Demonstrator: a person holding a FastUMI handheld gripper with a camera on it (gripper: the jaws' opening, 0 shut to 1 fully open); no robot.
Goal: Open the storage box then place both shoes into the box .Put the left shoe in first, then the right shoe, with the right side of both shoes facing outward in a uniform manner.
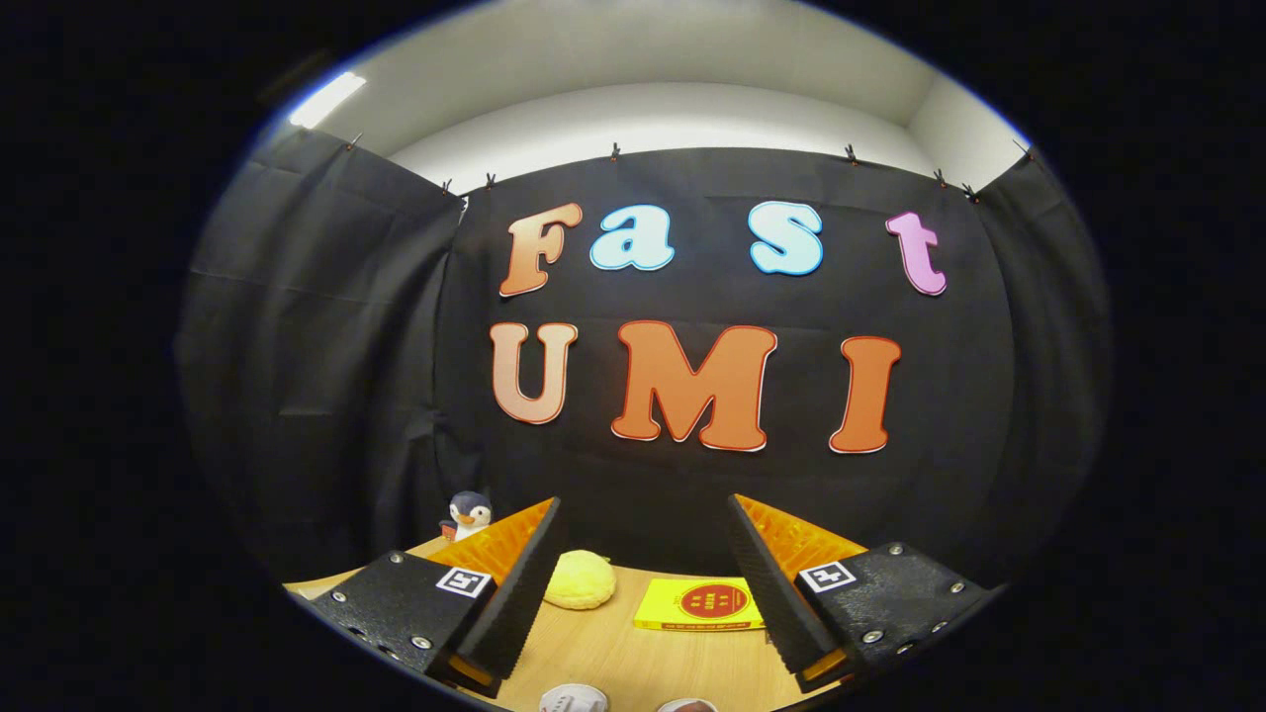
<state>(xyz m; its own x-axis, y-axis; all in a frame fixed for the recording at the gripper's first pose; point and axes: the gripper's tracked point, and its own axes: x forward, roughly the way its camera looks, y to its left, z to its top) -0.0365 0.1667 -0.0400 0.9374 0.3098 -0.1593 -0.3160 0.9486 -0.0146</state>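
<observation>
- Gripper view – the claw (643,583) is held high and level, its fingers spread wide with nothing between them, aimed at the black cloth wall beyond the bench (613,648).
- Shoes – two pale rounded shapes, likely the toes of the shoes (574,698), peek up just below and between the fingers, lying on the bench; cut off too much to tell left from right.
- Storage box – I can't place it from here, so open or shut is unknown.
- Progress – looks like the very start: nothing gripped, both shoes out on the bench, so opening the box and both placements are left to do.
- Other stuff – yellow plush lump (581,579) just ahead of the left finger, a small penguin toy (469,514) beyond it, a flat yellow packet (700,604) between the fingers further off.
- Writing – the packet has a red round label; print too small to read.
</observation>
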